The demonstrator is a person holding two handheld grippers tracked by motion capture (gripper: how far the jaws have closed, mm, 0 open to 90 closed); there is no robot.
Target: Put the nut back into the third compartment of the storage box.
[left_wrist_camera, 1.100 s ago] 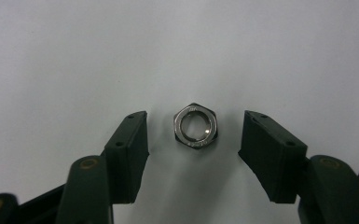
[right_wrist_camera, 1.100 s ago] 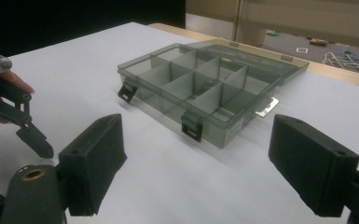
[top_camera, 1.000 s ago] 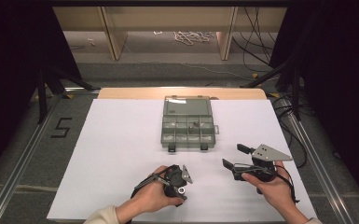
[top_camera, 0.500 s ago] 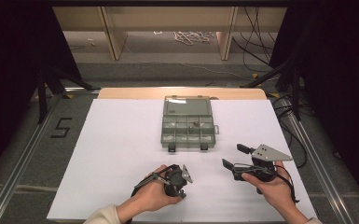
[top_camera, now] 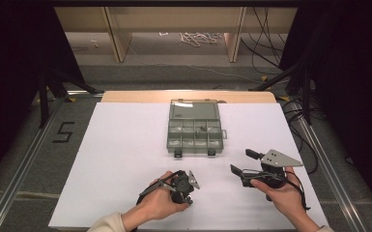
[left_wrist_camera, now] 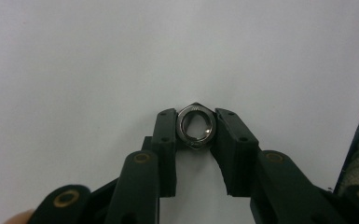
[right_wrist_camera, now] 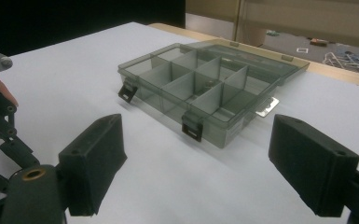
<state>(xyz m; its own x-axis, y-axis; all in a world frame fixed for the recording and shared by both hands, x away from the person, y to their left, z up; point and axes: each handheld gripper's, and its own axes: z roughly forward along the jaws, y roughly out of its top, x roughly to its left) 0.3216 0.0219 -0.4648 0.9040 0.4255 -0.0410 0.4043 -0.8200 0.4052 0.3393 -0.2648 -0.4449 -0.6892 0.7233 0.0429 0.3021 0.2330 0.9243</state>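
one hex nut (left_wrist_camera: 195, 129) is pinched by the just-closed left gripper (left_wrist_camera: 194, 133); it should be lifted level toward the far compartment box (top_camera: 194, 130), the spread right gripper (right_wrist_camera: 196, 163) kept clear.

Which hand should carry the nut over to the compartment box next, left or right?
Left. The left hand-held gripper is already clamped on the metal nut, having just closed on it. The right hand-held gripper is wide open and empty, facing the open compartment box.

In the high view, the small object (top_camera: 201, 128) inside the compartment box (top_camera: 193, 131) is too small to identify.
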